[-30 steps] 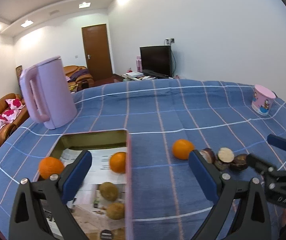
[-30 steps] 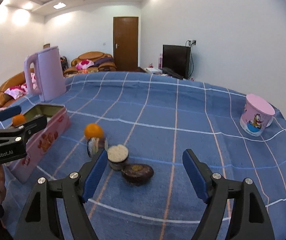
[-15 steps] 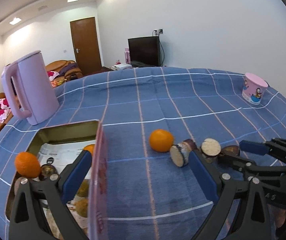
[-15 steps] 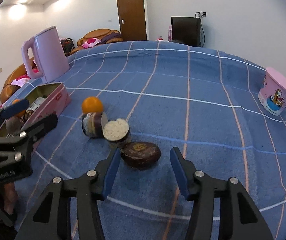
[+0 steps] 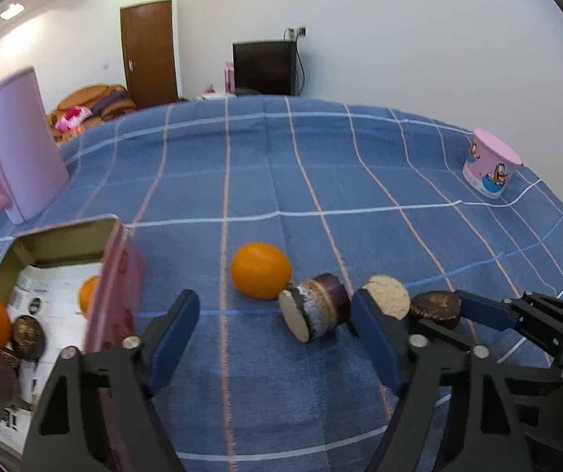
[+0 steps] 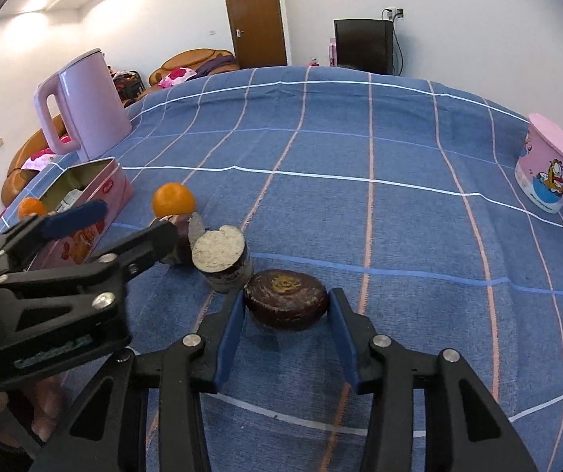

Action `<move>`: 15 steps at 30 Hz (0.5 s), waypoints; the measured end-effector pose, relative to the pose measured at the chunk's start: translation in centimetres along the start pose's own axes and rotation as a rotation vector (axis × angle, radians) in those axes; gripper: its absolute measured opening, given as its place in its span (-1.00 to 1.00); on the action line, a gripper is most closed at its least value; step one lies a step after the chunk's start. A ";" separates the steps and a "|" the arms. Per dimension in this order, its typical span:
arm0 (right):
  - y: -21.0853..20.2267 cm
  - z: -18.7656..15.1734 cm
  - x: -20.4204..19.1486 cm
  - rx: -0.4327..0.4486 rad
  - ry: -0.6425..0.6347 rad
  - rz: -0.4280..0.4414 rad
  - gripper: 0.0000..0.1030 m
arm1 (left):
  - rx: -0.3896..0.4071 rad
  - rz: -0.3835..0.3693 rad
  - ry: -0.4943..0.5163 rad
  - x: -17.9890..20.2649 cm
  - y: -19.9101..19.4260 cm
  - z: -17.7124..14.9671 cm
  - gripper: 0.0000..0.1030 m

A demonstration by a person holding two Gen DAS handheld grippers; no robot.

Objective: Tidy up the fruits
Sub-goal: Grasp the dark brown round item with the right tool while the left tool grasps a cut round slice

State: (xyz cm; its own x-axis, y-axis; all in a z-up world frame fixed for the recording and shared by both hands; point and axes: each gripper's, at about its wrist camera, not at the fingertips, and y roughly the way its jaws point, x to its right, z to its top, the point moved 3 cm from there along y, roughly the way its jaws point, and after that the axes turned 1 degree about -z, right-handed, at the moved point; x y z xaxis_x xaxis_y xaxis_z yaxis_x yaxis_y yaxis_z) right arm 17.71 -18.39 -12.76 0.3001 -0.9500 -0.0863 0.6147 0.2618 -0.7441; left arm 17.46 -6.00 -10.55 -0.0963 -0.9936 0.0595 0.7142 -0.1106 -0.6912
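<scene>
The dark fruit [image 6: 286,305] lies flat, long axis crosswise, between the closing right gripper [image 6: 286,324] pads (touching both). The left gripper [image 5: 271,338], closing on nothing, crowds the cut fruit [image 5: 315,310] beside it.

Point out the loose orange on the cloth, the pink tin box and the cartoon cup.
loose orange [image 5: 260,269], left wrist view, middle of its peel.
pink tin box [image 6: 114,187], right wrist view, its pink side wall.
cartoon cup [image 6: 549,181], right wrist view, its printed side.

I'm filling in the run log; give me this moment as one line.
stage: grasping | right gripper: jaws closing around dark fruit | left gripper: jaws closing, cut fruit between, untouched | orange: on cloth | tin: partly filled
</scene>
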 end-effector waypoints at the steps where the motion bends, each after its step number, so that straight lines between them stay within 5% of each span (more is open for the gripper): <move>1: -0.1 0.0 0.1 -0.001 0.000 -0.001 -0.11 | -0.007 -0.009 -0.012 -0.1 0.2 0.0 0.46; 15: 0.1 0.0 -0.3 -0.003 -0.015 -0.018 -0.11 | -0.039 -0.040 -0.018 0.2 1.0 0.0 0.32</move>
State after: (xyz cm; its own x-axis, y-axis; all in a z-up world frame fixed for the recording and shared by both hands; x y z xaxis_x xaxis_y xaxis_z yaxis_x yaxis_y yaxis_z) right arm 17.68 -18.14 -12.78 0.2996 -0.9520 -0.0629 0.6178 0.2438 -0.7476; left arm 18.10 -6.30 -11.22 -0.1110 -0.9887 0.1005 0.6821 -0.1493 -0.7158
